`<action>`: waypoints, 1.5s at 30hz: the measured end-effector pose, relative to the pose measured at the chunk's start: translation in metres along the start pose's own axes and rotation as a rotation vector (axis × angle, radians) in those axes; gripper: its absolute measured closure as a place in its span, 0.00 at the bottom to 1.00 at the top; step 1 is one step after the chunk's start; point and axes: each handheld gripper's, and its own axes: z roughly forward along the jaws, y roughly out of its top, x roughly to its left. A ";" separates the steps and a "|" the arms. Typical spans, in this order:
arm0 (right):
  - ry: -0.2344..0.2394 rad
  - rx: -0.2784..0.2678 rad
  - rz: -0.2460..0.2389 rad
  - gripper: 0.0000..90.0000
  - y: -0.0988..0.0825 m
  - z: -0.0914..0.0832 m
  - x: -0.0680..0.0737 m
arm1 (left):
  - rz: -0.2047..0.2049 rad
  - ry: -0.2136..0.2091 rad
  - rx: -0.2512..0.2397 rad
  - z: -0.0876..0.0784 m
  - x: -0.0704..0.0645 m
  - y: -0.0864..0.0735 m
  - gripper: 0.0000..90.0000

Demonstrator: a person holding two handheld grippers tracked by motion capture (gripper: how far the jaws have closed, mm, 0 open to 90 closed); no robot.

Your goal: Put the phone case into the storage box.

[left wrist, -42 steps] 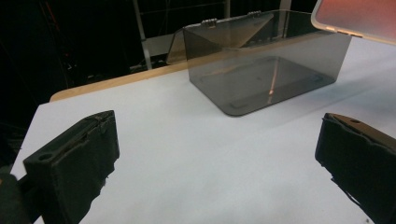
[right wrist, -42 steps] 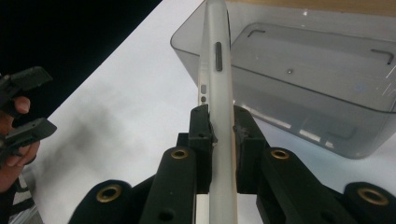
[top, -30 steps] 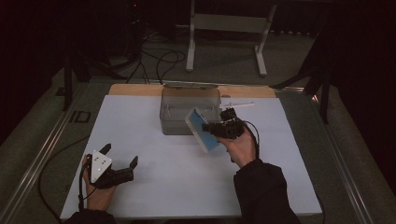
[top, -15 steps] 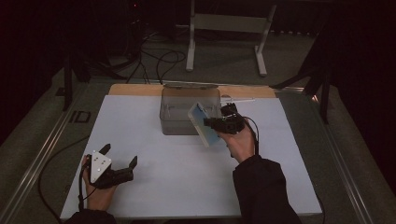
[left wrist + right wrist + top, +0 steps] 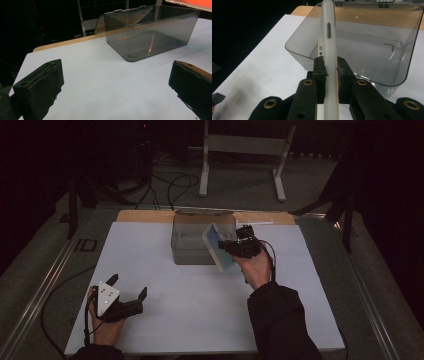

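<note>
the left gripper (image 5: 131, 301) rests near the left near corner of the white table (image 5: 165, 285), jaws spread wide and holding nothing. at the far middle stands the smoky clear box (image 5: 195, 245), lid back, with a small hex key (image 5: 390, 46) on its floor. the right gripper (image 5: 231, 246) is clamped edge-on on a phone in a pale case (image 5: 218, 246), held tilted at the box's right rim. the pickup looks done; lowering the phone into the box and letting go remain.
</note>
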 end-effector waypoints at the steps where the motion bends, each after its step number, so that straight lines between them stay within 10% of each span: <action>1: 0.000 -0.002 0.002 0.90 0.001 0.001 0.000 | 0.002 0.001 0.000 0.000 0.000 0.000 0.01; 45: -0.125 -0.094 0.092 0.90 0.023 0.015 -0.024 | 0.004 0.005 -0.009 -0.002 -0.002 0.001 0.01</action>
